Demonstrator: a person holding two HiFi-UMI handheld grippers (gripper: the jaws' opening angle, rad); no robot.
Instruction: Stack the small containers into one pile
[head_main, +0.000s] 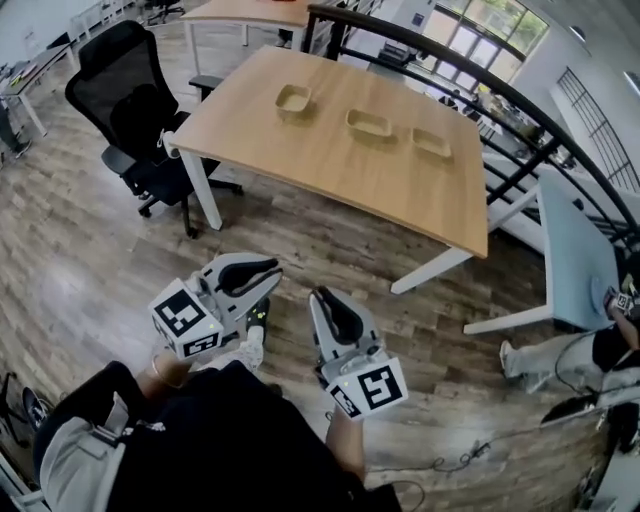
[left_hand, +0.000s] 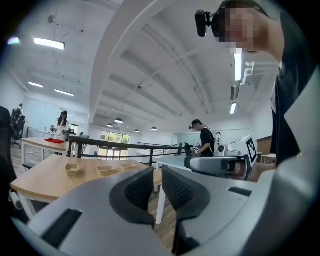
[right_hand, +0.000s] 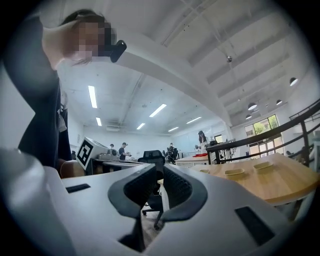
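left gripper (head_main: 262, 270) and right gripper (head_main: 325, 300) should first reach the table's (head_main: 300, 160) near edge, then one opens, pinches the left container (head_main: 293, 98) by its rim and nests it squarely in the middle container (head_main: 368, 124); the right container (head_main: 432, 143) follows. all three sit apart toward the far edge. both grippers are clenched, empty, over the floor.

Three small tan shallow rectangular containers (head_main: 293, 98) (head_main: 368, 124) (head_main: 432, 143) sit upright, apart, in a row on the wooden bench (head_main: 330, 170).
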